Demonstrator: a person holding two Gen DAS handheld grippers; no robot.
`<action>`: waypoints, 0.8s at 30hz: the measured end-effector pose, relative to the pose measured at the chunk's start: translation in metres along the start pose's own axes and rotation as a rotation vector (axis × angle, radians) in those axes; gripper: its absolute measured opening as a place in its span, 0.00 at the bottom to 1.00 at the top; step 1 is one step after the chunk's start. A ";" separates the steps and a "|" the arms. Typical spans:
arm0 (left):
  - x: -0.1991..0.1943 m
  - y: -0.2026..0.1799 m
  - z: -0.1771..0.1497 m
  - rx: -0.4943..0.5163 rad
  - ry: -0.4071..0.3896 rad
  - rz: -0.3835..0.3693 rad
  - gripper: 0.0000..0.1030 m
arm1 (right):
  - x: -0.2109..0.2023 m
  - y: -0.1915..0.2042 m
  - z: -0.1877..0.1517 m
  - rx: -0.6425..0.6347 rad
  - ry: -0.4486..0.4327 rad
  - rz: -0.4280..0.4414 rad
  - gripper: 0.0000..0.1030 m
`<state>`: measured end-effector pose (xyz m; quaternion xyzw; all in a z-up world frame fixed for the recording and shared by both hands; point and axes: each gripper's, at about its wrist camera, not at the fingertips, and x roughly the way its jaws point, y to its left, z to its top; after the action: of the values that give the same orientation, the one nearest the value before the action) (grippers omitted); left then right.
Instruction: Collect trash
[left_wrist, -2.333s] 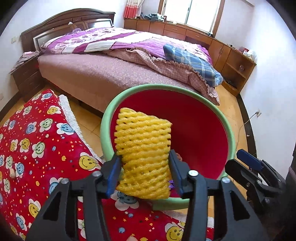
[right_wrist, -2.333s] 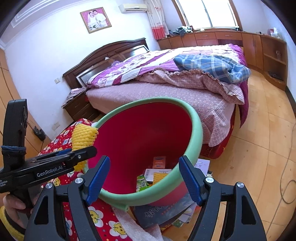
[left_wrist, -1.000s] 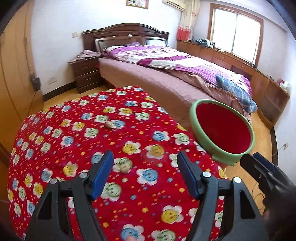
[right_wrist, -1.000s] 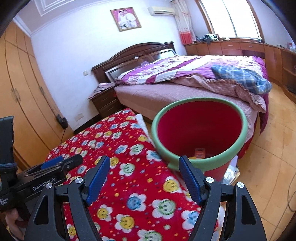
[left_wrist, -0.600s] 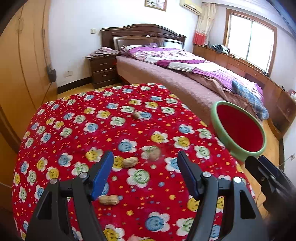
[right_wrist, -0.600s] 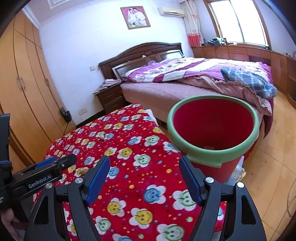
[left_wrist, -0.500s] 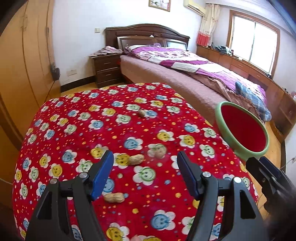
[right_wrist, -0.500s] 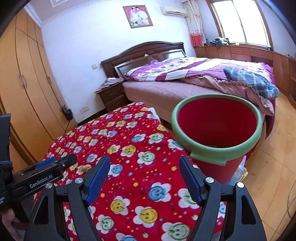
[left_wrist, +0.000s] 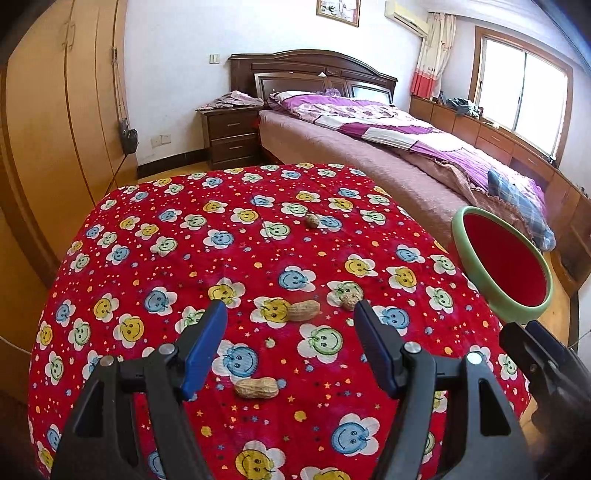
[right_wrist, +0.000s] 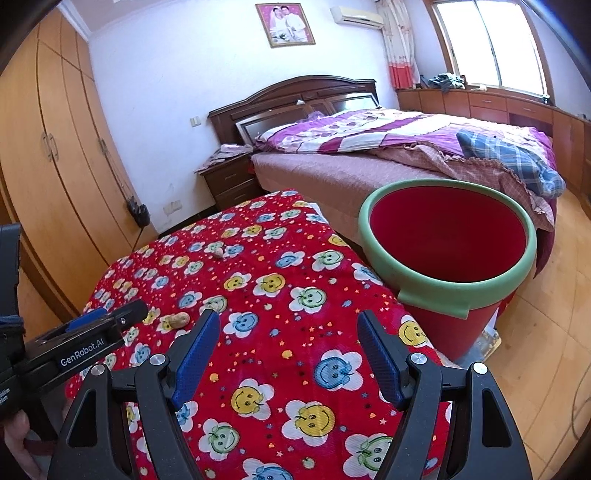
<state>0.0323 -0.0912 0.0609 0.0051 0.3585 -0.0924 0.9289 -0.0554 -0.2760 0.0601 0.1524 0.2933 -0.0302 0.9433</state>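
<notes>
Right wrist – bin (right_wrist: 450, 258) floor unseen, left tongs (right_wrist: 107, 317) partly cropped

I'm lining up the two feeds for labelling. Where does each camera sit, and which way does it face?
Left wrist: on the left gripper, looking down over its open blue-padded fingers at tan peanut shells on the red smiley-flower cloth; the right gripper's black tip shows at the frame's right edge.
Right wrist: on the right gripper, open, facing the cloth and red green-rimmed bin; the left gripper and a hand show at the frame's left.
Shared: cloth, shells, bin, purple-quilted bed.
</notes>
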 end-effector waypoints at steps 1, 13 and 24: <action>0.000 0.000 0.000 -0.001 0.000 0.001 0.69 | 0.000 0.000 0.000 -0.001 0.001 0.000 0.75; 0.002 0.003 -0.001 -0.009 0.004 0.003 0.69 | 0.004 0.000 -0.001 0.000 0.012 0.003 0.75; 0.002 0.003 -0.001 -0.011 0.003 0.003 0.69 | 0.004 0.001 -0.001 0.000 0.011 0.003 0.75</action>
<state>0.0331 -0.0886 0.0586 0.0008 0.3603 -0.0891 0.9286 -0.0530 -0.2749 0.0574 0.1529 0.2984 -0.0281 0.9417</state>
